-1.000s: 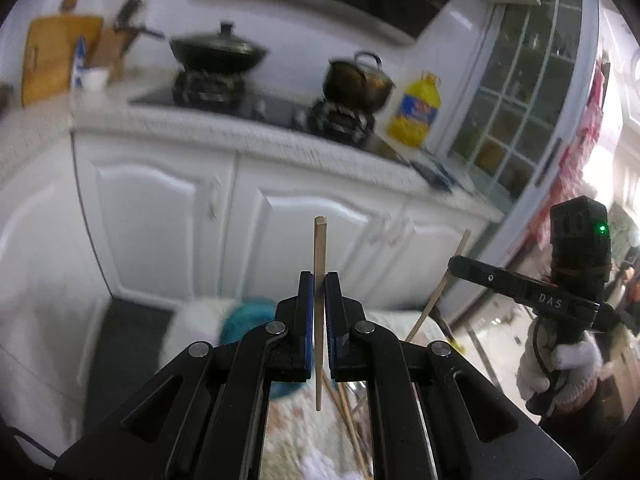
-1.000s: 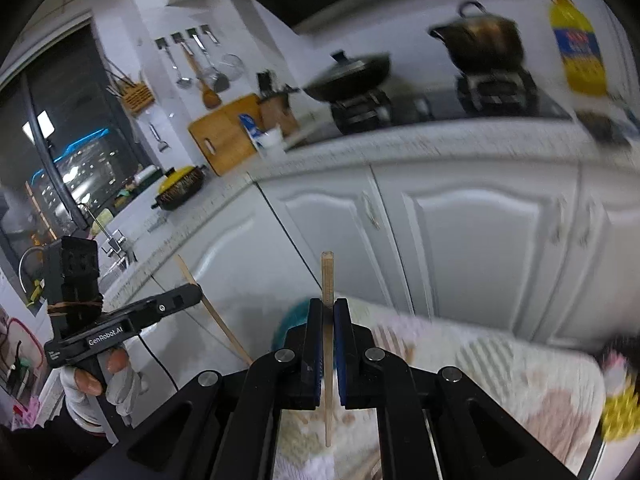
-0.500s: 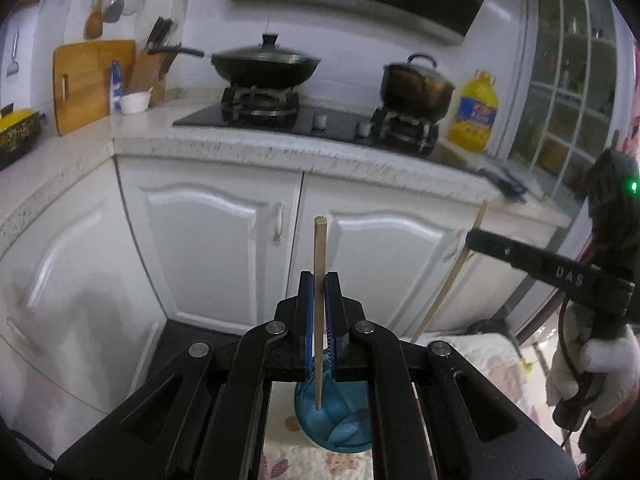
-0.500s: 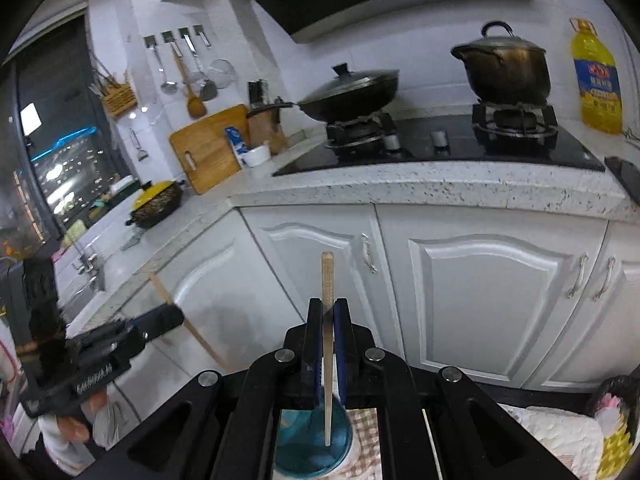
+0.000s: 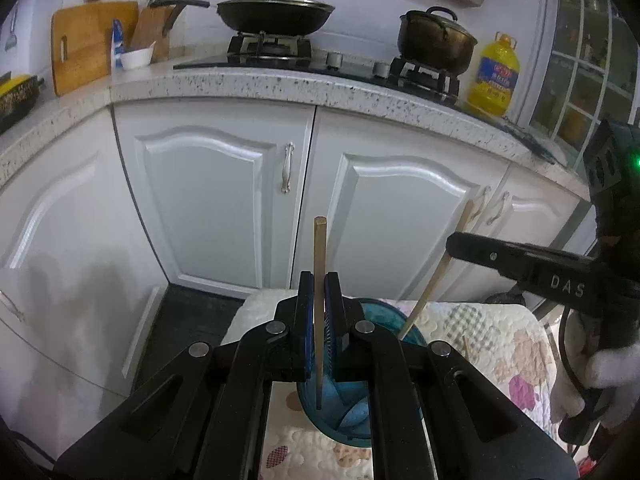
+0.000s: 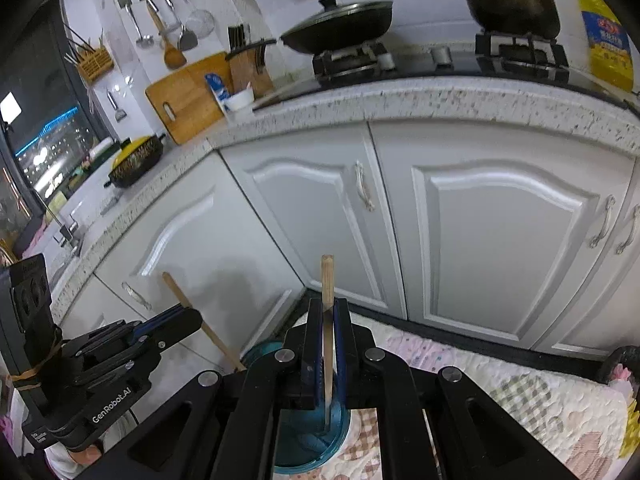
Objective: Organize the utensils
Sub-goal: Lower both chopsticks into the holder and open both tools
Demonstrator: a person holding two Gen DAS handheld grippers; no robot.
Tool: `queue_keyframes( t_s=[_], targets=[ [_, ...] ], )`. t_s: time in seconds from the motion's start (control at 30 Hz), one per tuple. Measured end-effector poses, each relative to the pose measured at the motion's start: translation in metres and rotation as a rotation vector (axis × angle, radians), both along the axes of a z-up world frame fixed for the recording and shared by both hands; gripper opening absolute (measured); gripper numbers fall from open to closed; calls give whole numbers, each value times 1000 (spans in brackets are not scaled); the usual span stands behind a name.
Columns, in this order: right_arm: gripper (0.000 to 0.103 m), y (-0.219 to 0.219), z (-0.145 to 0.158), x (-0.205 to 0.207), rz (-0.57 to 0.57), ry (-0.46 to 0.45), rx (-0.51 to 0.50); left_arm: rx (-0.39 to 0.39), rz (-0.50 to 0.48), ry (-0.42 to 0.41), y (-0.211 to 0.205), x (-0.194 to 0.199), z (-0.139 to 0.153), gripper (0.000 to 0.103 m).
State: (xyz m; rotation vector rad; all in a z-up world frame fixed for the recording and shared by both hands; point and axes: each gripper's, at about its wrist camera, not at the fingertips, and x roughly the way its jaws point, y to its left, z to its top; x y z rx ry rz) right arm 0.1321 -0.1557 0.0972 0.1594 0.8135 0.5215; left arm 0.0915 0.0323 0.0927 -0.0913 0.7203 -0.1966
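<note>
Left tongs (image 5: 319,322) clamped on an upright wooden chopstick (image 5: 319,280), right tongs (image 6: 328,350) clamped on a second chopstick (image 6: 327,280), both poised over a blue cup (image 5: 354,416) near the far edge of the quilted table (image 5: 492,344), white cabinet doors (image 5: 208,200) close behind.

Both grippers are black with blue-lined fingers (image 5: 306,328) and silver pivot screws; the right gripper (image 5: 472,246) bears white "DAS" lettering, the left gripper (image 6: 188,318) "GenRobot.AI", and a white glove (image 5: 600,376) covers the hand.
</note>
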Motion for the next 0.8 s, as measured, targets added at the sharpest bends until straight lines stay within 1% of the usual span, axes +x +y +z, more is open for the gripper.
queue_keyframes(
  t_s=[0.13, 0.23, 0.27, 0.33, 0.37, 0.47, 0.5, 0.57, 0.63, 0.7, 0.8],
  targets=[
    [5, 1, -12, 2, 6, 35, -7, 5, 12, 4, 0, 1, -4, 4],
    [5, -3, -18, 3, -10, 58, 0, -4, 25, 6, 3, 0, -4, 4],
    [8, -4, -20, 3, -11, 70, 3, -3, 29, 8, 3, -1, -4, 4],
    [18, -5, -24, 2, -16, 91, -4, -4, 35, 17, 3, -1, -4, 4],
    [26, -5, -25, 1, -16, 98, -11, -9, 37, 25, 3, -1, -6, 4],
    [27, -6, -28, -5, -10, 99, -17, -18, 40, 44, 3, -2, -8, 5],
    [27, -7, -29, -6, -9, 101, -19, -20, 41, 46, 3, -3, -8, 6],
    [27, -9, -29, -10, -9, 104, -17, -26, 46, 48, 4, -6, -8, 13],
    [28, -12, -29, -15, -8, 105, -18, -38, 47, 44, 4, -10, -6, 23],
    [29, -15, -27, -21, -11, 98, -20, -46, 50, 40, 4, -13, -5, 27],
    [30, -17, -26, -28, -11, 93, -17, -41, 51, 38, 2, -18, -3, 28]
  ],
)
